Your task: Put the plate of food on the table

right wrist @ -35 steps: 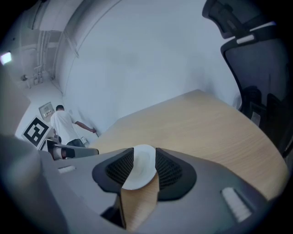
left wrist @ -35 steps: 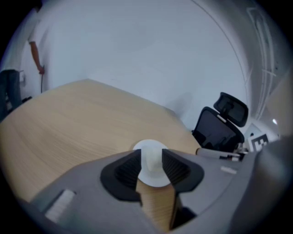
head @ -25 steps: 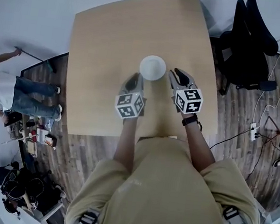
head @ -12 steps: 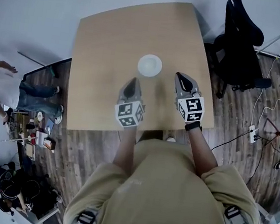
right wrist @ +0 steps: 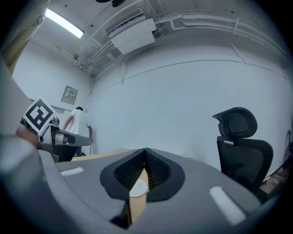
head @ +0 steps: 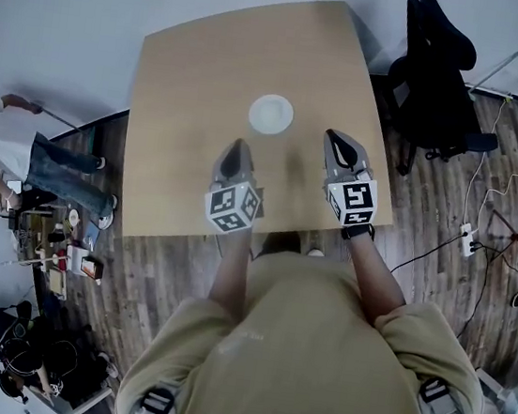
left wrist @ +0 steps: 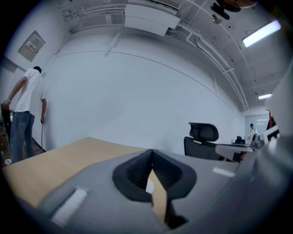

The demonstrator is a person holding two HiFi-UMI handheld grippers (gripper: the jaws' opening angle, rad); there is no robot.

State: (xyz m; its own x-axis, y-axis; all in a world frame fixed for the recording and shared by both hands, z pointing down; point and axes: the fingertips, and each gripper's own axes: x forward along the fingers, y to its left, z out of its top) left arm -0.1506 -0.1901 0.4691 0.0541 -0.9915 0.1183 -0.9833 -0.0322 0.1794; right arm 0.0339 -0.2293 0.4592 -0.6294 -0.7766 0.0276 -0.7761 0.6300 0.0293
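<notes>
A round white plate (head: 271, 114) lies on the light wooden table (head: 201, 71), near its middle. Both grippers hover over the near part of the table, apart from the plate. My left gripper (head: 237, 148) is shut and empty, to the near left of the plate. My right gripper (head: 341, 143) is shut and empty too, to the plate's near right. In the left gripper view a sliver of the plate (left wrist: 149, 185) shows past the shut jaws. In the right gripper view the plate (right wrist: 138, 187) lies on the table ahead of the jaws. What the plate holds cannot be made out.
A black office chair (head: 435, 68) stands by the table's right side and shows as the chair (right wrist: 240, 144) in the right gripper view. A person in a white shirt (left wrist: 25, 114) stands by the wall at the left. Cables and a power strip (head: 469, 240) lie on the wooden floor.
Both grippers drew back from the plate toward me and their jaws closed. The plate stays on the table, now farther from both.
</notes>
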